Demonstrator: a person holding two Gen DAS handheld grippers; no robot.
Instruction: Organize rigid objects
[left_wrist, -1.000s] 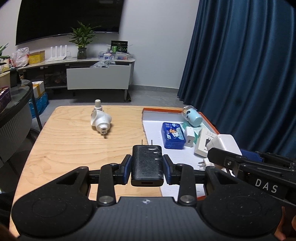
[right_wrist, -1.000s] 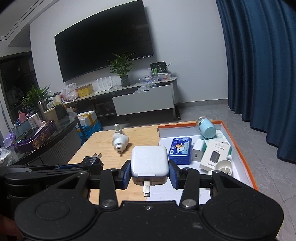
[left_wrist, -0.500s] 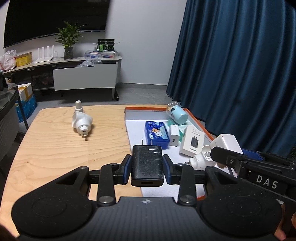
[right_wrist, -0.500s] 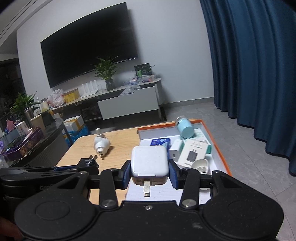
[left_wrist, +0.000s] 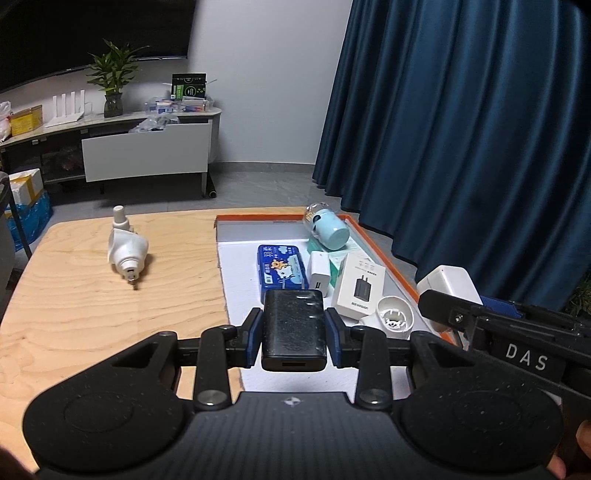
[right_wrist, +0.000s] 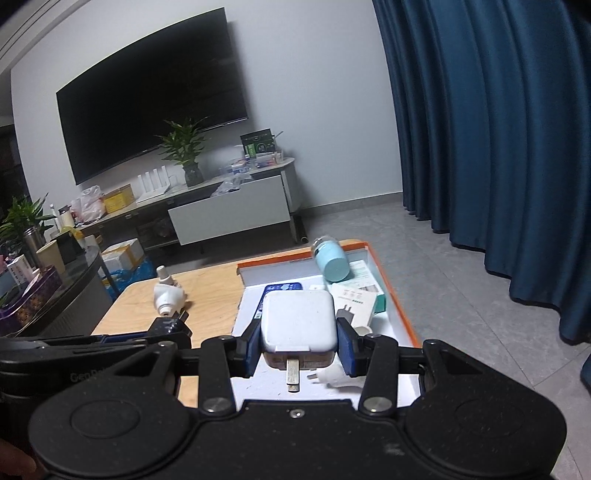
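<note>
2 grippers over tray (left_wrist: 373, 242), left gripper (left_wrist: 294, 334) pinching black charger (left_wrist: 293, 325), right gripper (right_wrist: 298, 341) pinching white charger (right_wrist: 298, 319)

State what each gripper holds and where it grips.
Left gripper: black charger, by its two sides. Right gripper: white charger, by its two sides.

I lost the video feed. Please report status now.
Left gripper shut on black charger. Right gripper shut on white charger. Both over orange-rimmed tray, already crowded. White plug adapter left on table.
</note>
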